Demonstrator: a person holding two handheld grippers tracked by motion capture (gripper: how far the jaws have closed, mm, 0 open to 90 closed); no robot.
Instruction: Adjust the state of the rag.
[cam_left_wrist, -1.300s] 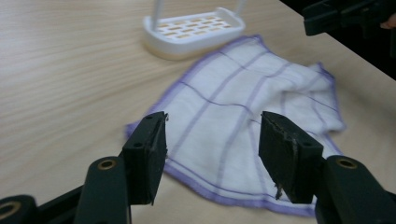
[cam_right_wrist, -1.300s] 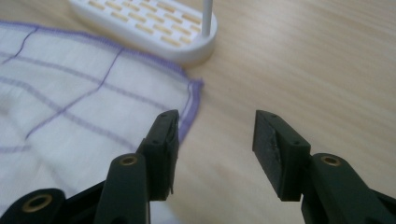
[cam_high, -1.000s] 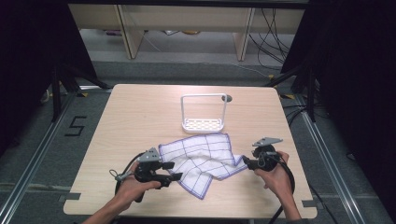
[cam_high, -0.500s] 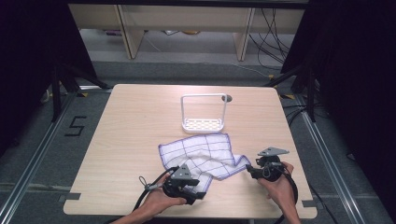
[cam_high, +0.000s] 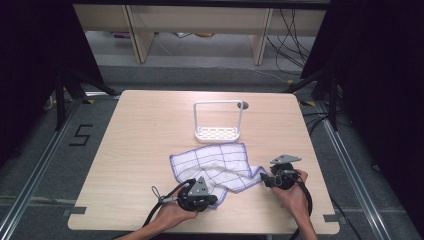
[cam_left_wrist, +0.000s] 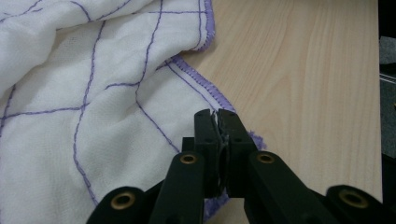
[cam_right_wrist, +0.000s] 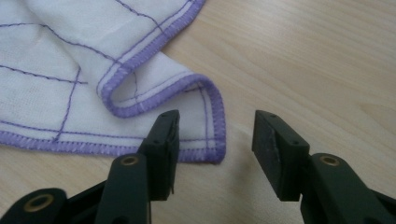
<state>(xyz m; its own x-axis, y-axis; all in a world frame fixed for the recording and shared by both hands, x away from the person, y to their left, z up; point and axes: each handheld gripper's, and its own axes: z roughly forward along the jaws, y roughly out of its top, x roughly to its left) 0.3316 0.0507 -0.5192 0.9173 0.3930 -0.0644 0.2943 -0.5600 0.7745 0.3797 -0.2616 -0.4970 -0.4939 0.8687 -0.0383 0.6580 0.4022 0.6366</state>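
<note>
Cloth (cam_high: 215, 165) lies crumpled at the near-centre of the table (cam_high: 140, 130), in front of a white rack (cam_high: 218, 120). L gripper (cam_left_wrist: 215, 114) has just been closing and is now clenched on the cloth's near hem, w/ fabric pinched between the pads, prob. to anchor that corner for spreading or folding. R gripper (cam_right_wrist: 215, 133) sits w/ jaws apart, straddling the right corner, not gripping yet; looks lined up to take it next.
</note>
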